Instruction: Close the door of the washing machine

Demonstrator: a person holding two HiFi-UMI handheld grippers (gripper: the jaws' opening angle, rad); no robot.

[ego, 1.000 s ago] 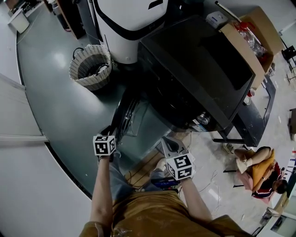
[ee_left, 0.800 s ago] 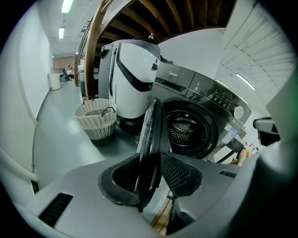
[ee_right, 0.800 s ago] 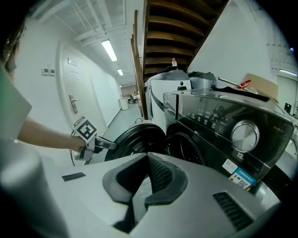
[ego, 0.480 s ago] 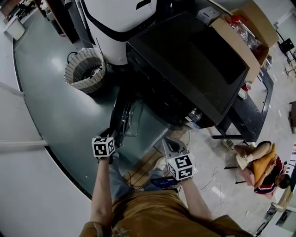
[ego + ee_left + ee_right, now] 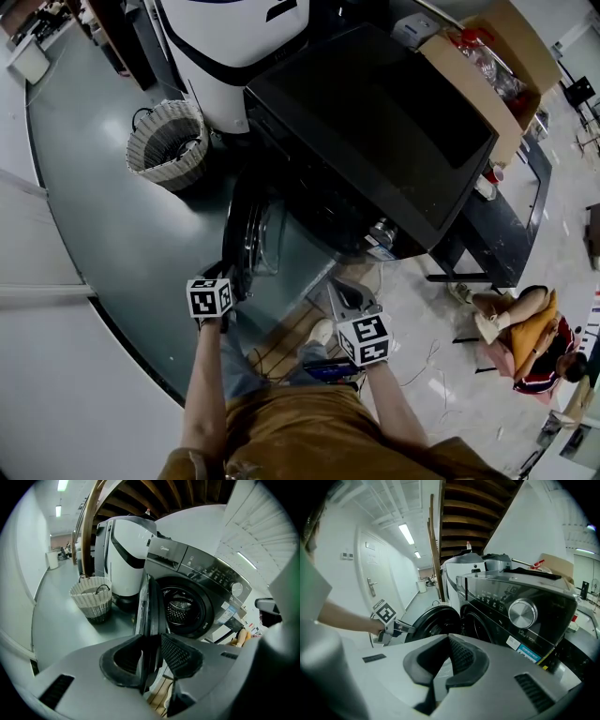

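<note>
So the left gripper (image 5: 151, 644) is pinching the free edge of the washing machine's door (image 5: 149, 604), and its jaws have just been closing in a touch on it. The door is hanging wide open, standing edge-on in the left gripper view and swung out to the left of the black washing machine (image 5: 375, 122), so the drum (image 5: 180, 611) is showing (steel, perforated inside). The right gripper (image 5: 450, 638) is hovering off the machine's front right corner, not touching it, with its jaws pressed together at the tips and nothing in them. A wicker basket (image 5: 91, 597) is sitting on the floor left of the door, beside a white appliance (image 5: 126, 555)
</note>
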